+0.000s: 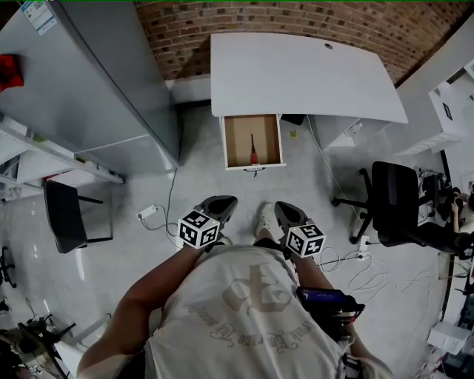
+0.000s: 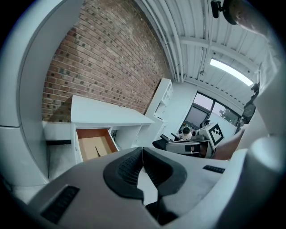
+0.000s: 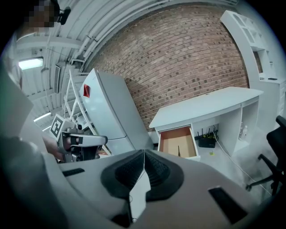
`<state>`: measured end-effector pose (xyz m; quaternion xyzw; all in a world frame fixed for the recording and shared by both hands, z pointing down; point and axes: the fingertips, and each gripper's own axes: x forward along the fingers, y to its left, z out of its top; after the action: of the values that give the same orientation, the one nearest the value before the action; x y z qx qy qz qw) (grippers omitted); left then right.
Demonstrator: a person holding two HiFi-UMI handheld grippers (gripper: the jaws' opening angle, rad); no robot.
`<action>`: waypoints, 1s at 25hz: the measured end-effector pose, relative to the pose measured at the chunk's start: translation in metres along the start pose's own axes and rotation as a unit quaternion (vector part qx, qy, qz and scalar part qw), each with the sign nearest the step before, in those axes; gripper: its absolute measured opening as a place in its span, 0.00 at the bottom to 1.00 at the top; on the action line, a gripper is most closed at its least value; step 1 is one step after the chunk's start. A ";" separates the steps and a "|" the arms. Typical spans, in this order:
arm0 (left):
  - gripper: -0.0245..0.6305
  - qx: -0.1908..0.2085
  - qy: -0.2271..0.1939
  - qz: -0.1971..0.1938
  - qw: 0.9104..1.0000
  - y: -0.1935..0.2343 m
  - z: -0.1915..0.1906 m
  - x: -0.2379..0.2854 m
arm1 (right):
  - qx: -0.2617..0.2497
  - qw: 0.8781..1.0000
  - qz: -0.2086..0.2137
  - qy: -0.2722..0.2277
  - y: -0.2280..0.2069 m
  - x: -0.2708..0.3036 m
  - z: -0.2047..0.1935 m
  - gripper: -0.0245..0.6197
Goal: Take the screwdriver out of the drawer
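Observation:
The drawer (image 1: pixel 230 141) stands pulled out from under the white desk (image 1: pixel 296 70). A thin screwdriver (image 1: pixel 252 150) with a red handle lies inside on the brown bottom; it also shows as a dark sliver, the screwdriver (image 2: pixel 96 150) in the left gripper view and the screwdriver (image 3: pixel 178 150) in the right gripper view. My left gripper (image 1: pixel 224 203) and right gripper (image 1: pixel 284 210) hang side by side well short of the drawer, both pointing at it. Each has its jaws shut with nothing between the pads.
A grey cabinet (image 1: pixel 81 81) fills the left. A black office chair (image 1: pixel 396 203) stands at the right, with cables (image 1: pixel 355 259) and a power strip on the floor. A white plug (image 1: pixel 148 213) and cord lie left of the grippers. A brick wall (image 1: pixel 296 18) backs the desk.

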<state>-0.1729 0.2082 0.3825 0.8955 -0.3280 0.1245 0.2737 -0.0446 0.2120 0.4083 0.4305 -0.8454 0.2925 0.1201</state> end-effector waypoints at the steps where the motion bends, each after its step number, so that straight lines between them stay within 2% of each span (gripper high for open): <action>1: 0.07 -0.001 0.000 0.001 1.000 0.002 0.004 0.005 | 0.000 1.000 0.002 0.001 -0.005 0.003 0.004 0.07; 12: 0.07 -0.013 0.020 0.008 1.000 0.022 0.030 0.061 | 0.009 1.000 0.011 0.018 -0.062 0.042 0.041 0.08; 25: 0.07 -0.025 0.019 0.027 0.999 0.029 0.061 0.125 | 0.000 0.999 0.035 0.038 -0.126 0.066 0.080 0.07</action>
<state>-0.0950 0.0896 0.3945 0.8766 -0.3502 0.1403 0.2988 0.0202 0.0632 0.4238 0.3892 -0.8548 0.3127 0.1416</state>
